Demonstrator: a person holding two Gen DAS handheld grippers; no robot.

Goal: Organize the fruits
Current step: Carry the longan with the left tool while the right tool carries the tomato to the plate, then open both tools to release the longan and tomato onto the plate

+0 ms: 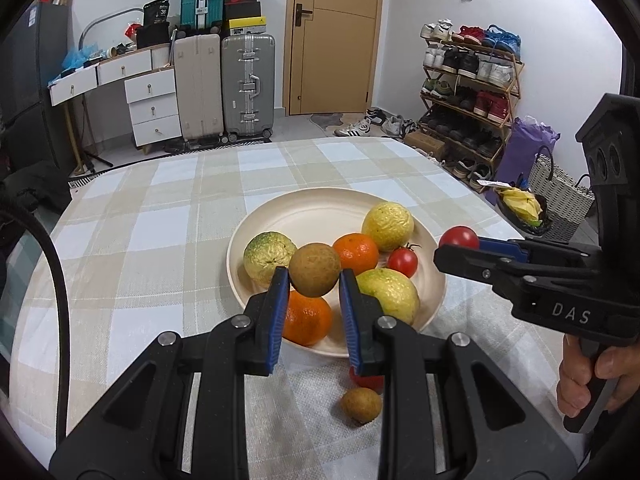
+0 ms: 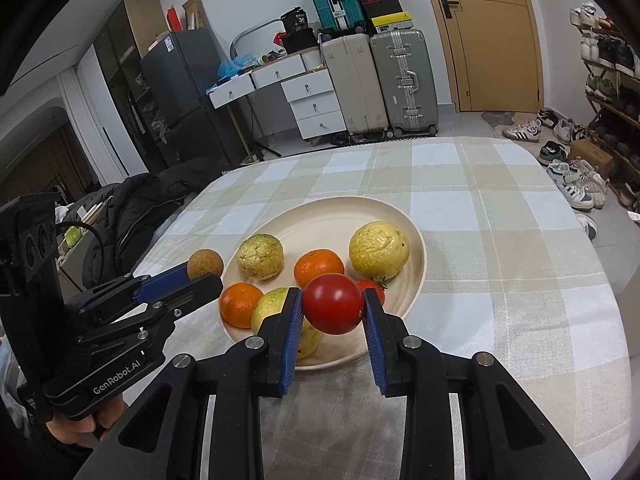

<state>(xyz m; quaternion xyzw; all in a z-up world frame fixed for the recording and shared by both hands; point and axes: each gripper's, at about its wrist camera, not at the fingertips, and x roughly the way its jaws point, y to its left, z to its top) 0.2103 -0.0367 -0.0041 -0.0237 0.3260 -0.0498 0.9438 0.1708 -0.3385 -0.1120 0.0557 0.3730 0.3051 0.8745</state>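
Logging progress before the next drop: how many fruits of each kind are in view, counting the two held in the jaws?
Yellow-green bumpy fruits: 3
Oranges: 2
Red tomatoes: 3, one partly hidden
Brown round fruits: 2
Total: 10

fruits (image 1: 356,254) in plate (image 1: 320,208), plate on table (image 1: 160,208)

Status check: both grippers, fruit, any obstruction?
Left gripper shut on brown fruit. Right gripper shut on tomato. Both over plate; nothing blocking.
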